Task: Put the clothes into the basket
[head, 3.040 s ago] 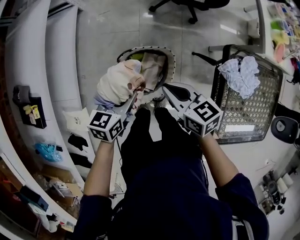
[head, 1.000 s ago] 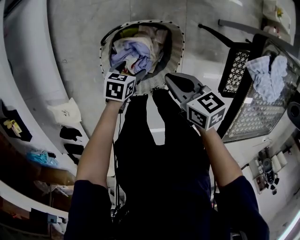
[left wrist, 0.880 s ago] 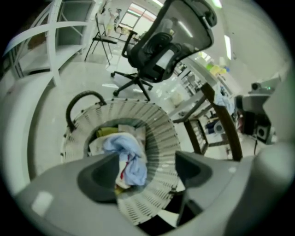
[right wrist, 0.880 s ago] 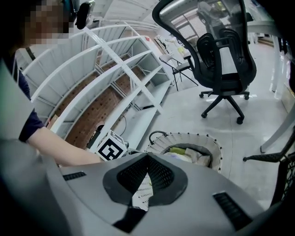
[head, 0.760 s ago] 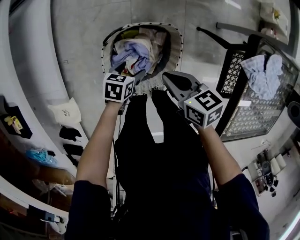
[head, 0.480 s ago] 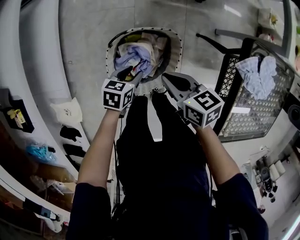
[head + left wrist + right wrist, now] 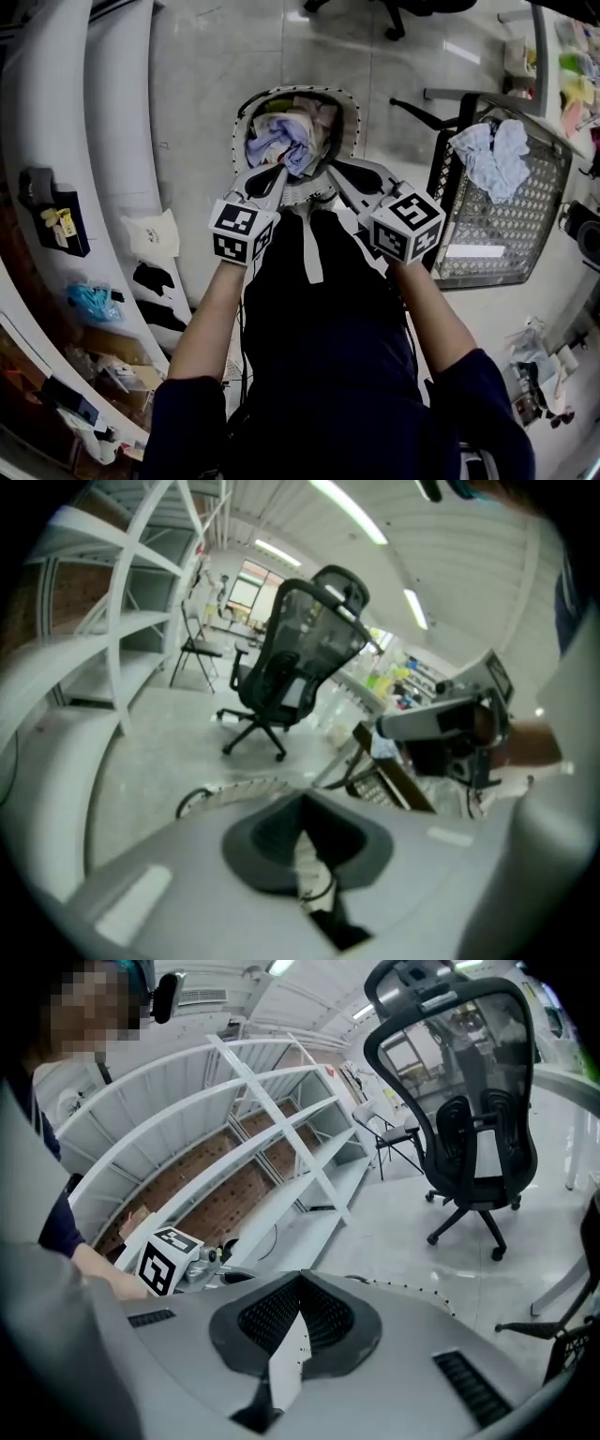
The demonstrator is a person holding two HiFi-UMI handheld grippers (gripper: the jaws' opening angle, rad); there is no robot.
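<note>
The round white basket stands on the floor ahead of me, with lavender and cream clothes piled inside. My left gripper hovers over its near rim, shut and empty; in the left gripper view its jaws meet with nothing between them. To its right, my right gripper hangs at about the same height, also shut and empty. A white and pale blue garment lies in the black mesh cart at the right.
A black office chair stands beyond the basket. Curved white shelving runs along the left, with a white bag and dark items on the floor beside it. The mesh cart's black frame stands close to my right gripper.
The cream bundle my left gripper held earlier now lies in the basket. The left jaws have closed, and both grippers have risen from the basket.
</note>
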